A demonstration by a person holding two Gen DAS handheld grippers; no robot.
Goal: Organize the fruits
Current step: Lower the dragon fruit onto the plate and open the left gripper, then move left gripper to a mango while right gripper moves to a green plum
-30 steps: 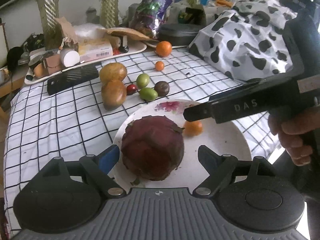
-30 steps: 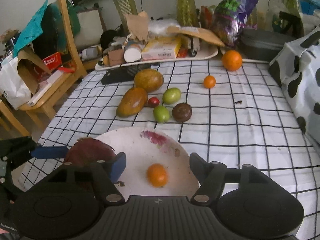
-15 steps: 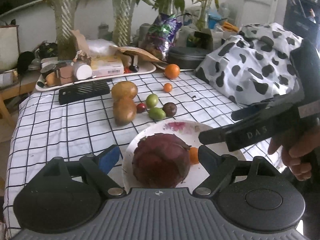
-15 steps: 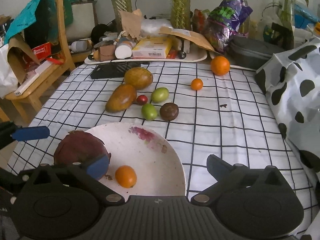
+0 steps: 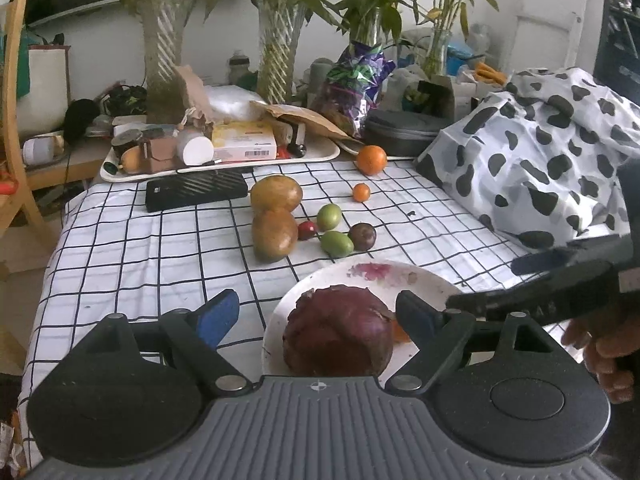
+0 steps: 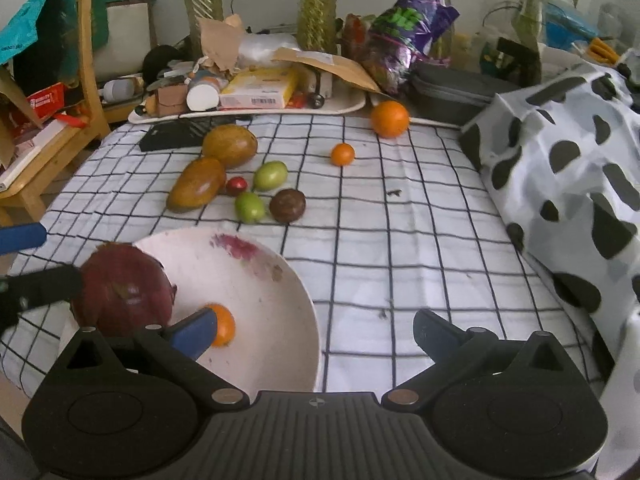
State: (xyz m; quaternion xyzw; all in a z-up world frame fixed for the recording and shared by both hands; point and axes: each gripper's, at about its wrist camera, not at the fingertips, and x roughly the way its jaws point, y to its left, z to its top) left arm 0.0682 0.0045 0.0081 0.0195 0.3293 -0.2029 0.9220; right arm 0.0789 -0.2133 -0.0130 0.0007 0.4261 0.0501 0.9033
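A white plate [image 5: 420, 280] [image 6: 260, 300] lies near the table's front edge. On it rest a large dark red fruit [image 5: 338, 332] [image 6: 124, 288] and a small orange [image 6: 222, 324]. My left gripper [image 5: 316, 316] [image 6: 60, 256] is open around the red fruit, with a gap at its left finger. My right gripper [image 6: 314, 334] [image 5: 500, 280] stands wide open over the plate's right rim, its left finger beside the orange. Farther back lie two mangoes [image 6: 230, 146] [image 6: 196, 184], two green fruits [image 6: 271, 175] [image 6: 249, 207], a small red fruit [image 6: 236, 186], a dark round fruit [image 6: 287, 206] and two more oranges [image 6: 343, 154] [image 6: 390, 119].
A cluttered tray [image 6: 352, 106] and a flat black device [image 5: 196, 194] lie along the table's back, with glass vases [image 5: 160, 52] behind. A cow-print cloth [image 6: 568, 184] covers the right side. A wooden chair [image 6: 86, 60] stands off the left edge.
The right gripper's jaws opened wide, and the small orange now lies beside its left finger instead of between the two. Both cameras tilted up a little; the fruits on the cloth stayed put.
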